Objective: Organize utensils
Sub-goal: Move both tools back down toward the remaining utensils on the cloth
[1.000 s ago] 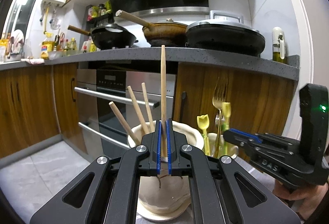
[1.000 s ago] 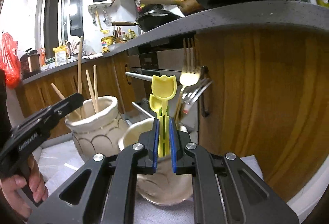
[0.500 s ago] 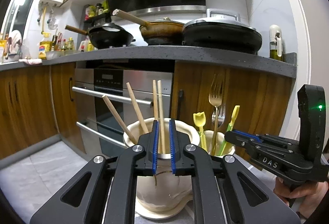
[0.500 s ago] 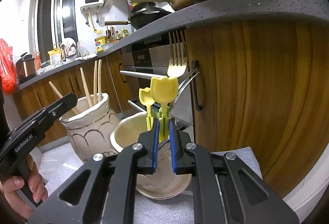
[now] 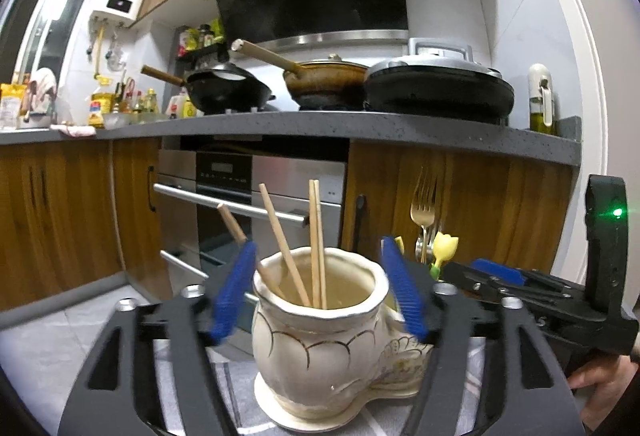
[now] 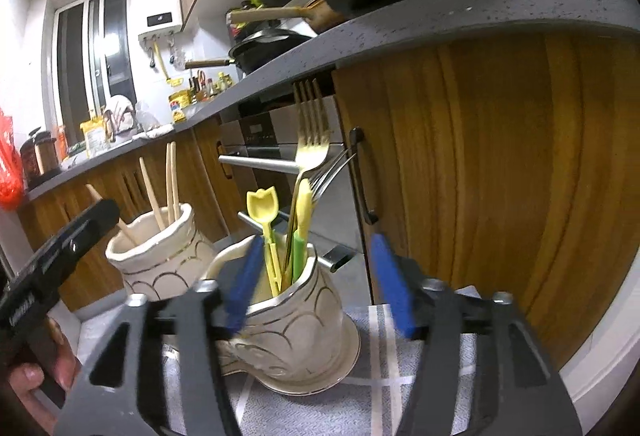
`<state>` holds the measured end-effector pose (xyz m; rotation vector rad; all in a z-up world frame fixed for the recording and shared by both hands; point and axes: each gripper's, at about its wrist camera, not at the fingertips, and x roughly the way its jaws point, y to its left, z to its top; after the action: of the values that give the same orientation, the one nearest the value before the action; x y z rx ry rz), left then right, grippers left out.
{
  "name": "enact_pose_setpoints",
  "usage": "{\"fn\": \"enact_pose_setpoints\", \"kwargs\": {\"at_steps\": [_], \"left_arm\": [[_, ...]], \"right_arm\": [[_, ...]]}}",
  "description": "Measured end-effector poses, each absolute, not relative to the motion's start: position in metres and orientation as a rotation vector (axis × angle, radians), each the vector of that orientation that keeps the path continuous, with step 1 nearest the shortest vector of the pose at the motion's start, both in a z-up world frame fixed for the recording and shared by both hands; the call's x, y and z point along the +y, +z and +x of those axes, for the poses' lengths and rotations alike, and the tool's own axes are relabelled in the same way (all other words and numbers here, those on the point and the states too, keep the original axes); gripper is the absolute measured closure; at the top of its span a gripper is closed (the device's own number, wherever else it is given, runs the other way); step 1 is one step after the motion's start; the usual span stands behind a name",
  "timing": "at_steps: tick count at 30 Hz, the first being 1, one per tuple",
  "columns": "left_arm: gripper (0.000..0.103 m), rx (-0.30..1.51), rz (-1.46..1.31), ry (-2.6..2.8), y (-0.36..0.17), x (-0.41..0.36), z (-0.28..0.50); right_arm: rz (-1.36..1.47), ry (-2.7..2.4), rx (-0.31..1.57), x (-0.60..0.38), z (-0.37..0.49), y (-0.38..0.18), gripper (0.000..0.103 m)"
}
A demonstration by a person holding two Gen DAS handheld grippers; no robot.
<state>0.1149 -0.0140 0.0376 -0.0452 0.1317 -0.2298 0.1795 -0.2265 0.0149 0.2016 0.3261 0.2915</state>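
Wooden kitchen cabinets [image 6: 480,156] and a grey countertop [image 5: 360,126] rise behind the checked cloth [image 6: 400,388] you work on. Your left gripper [image 5: 318,288] stands wide, its blue pads either side of the cream jar [image 5: 320,340] holding four wooden chopsticks [image 5: 316,236], gripping nothing. Your right gripper [image 6: 318,284] is spread wide too, flanking the second cream jar [image 6: 304,324], where a gold fork [image 6: 310,140], yellow tulip picks [image 6: 262,204] and a green-handled utensil [image 6: 298,248] stand upright
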Motion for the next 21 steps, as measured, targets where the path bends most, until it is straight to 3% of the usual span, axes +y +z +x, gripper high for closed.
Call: {"fn": "enact_pose_setpoints", "kwargs": {"at_steps": [4,5,21], "left_arm": [[0.015,0.136,-0.04,-0.203,0.036,-0.018,0.104],[0.01,0.134,-0.031,-0.191,0.035,-0.019,0.1],[0.005,0.226,-0.047,-0.133,0.016,-0.007,0.025]], "right_arm": [[0.2,0.275,0.288,-0.235,0.16,0.02,0.007],[0.198,0.271,0.283,-0.236,0.156,0.021,0.005],[0.108,0.347,0.444,-0.228,0.088,-0.01,0.005]]}}
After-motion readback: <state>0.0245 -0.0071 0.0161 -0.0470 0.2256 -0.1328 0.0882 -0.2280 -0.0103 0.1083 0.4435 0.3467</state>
